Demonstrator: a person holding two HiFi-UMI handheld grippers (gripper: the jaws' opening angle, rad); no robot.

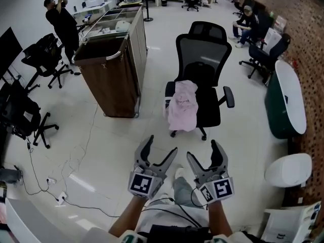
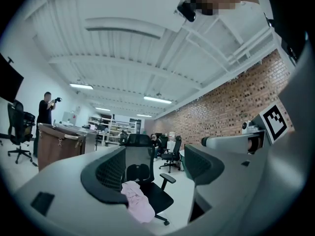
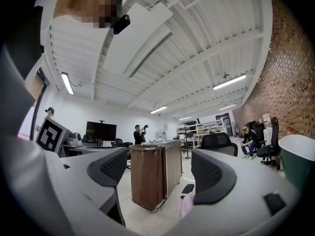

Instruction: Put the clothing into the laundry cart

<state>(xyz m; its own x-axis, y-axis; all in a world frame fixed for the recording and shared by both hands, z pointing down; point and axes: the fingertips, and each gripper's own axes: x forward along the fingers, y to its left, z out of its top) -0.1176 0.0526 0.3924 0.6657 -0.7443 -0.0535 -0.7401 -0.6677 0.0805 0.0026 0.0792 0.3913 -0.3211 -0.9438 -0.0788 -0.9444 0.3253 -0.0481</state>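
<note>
A pink garment [image 1: 182, 106] lies draped over the seat and front edge of a black office chair [image 1: 201, 70] in the middle of the floor. To its left stands the brown laundry cart [image 1: 107, 70], its bag open at the top. Both grippers hang low in the head view, well short of the chair. My left gripper [image 1: 161, 149] is open and holds nothing, and my right gripper [image 1: 201, 152] is open and holds nothing too. The garment [image 2: 138, 202] shows between the left jaws, far off. In the right gripper view the cart [image 3: 150, 175] stands ahead, with a strip of the garment [image 3: 186, 204] by the right jaw.
Black office chairs [image 1: 28, 118] stand at the left, with cables [image 1: 61, 186] across the floor. A green and white tub [image 1: 286, 103] and a white seat [image 1: 289, 169] line the brick wall on the right. A person [image 1: 62, 22] stands beyond the cart; another [image 1: 245, 22] sits at the back right.
</note>
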